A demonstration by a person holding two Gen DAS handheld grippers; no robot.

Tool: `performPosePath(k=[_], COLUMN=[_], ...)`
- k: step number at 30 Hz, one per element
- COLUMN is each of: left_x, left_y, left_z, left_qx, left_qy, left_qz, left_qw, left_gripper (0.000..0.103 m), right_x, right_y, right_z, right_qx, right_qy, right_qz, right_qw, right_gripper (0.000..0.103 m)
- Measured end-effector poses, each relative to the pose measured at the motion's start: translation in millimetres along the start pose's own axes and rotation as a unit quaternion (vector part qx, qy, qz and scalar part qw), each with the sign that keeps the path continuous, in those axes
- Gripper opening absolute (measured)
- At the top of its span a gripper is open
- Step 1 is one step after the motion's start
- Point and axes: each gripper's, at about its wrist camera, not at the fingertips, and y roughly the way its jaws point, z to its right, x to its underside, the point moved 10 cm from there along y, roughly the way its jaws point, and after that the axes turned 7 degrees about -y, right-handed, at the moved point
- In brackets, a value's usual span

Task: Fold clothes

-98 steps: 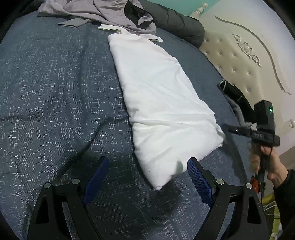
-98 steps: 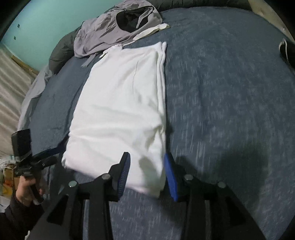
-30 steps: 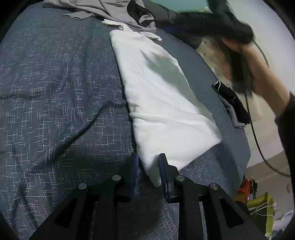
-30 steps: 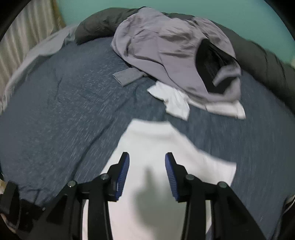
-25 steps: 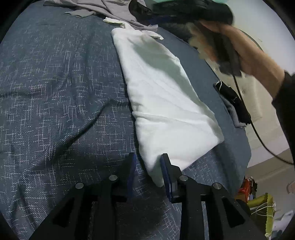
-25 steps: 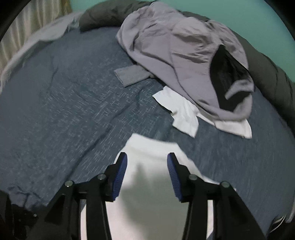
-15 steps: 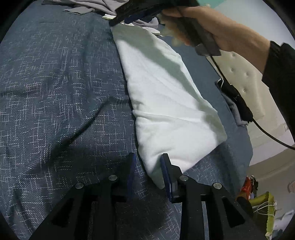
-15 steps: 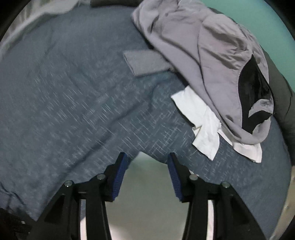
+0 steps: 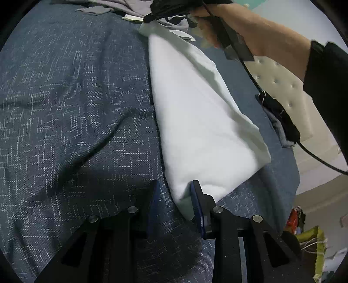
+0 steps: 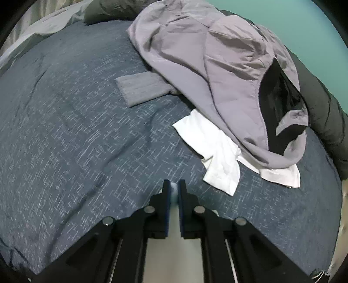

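A: Which way does the folded white garment lie?

B: Long axis runs from the near corner, between the fingers of the left tool, up and away to the far end under the right tool. It lies on the blue bedspread, narrow at the far end and broad near its lower right corner, and that far tip looks drawn up into a point.

A: Does the left tool grip it?

B: Its jaws stand partly apart with the near corner between them. The right-hand pad touches the cloth; the left-hand pad shows a gap, so I'd call it released, not clenched.

A: And the right tool?

B: Clenched on the far end of the white garment; a thin strip of white shows pinched between its blue pads. A hand with a dark sleeve holds that tool.

A: What differs from a second ago?

B: Then the right tool's jaws stood well apart above the white cloth, and now they are closed on its edge. Three seconds back the left tool's jaws stood wide; the garment's near corner now sits between much narrower jaws.

A: Anything beyond it?

B: A grey jacket heaped near a teal wall, with another white garment partly beneath it and a small grey folded cloth beside it
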Motion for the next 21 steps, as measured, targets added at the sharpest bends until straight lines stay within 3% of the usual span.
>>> performPosePath(k=[3, 9, 12, 17, 19, 21], left_x=[1, 2, 2, 3, 3, 4], left_y=[1, 0, -1, -2, -2, -3], left_z=[-1, -2, -2, -1, -2, -2], left_qx=[-0.003, -0.002, 0.000, -0.002, -0.003, -0.005], left_qy=[0.002, -0.002, -0.002, 0.000, 0.000, 0.000], left_qz=[-0.001, -0.002, -0.004, -0.005, -0.006, -0.005], left_qw=[1.0000, 1.0000, 1.0000, 1.0000, 1.0000, 1.0000], left_gripper=[0.032, 0.032, 0.032, 0.032, 0.032, 0.032], right_x=[-2, 1, -3, 15, 31, 47], right_y=[2, 15, 1, -30, -37, -38], right_z=[1, -1, 16, 60, 72, 72], right_qx=[0.006, -0.031, -0.027, -0.035, -0.037, -0.036], right_qy=[0.002, 0.018, 0.042, 0.068, 0.069, 0.071], right_qz=[0.005, -0.005, 0.027, 0.052, 0.048, 0.039], right_qw=[1.000, 0.999, 0.998, 0.996, 0.996, 0.996], right_gripper=[0.006, 0.007, 0.010, 0.022, 0.034, 0.037])
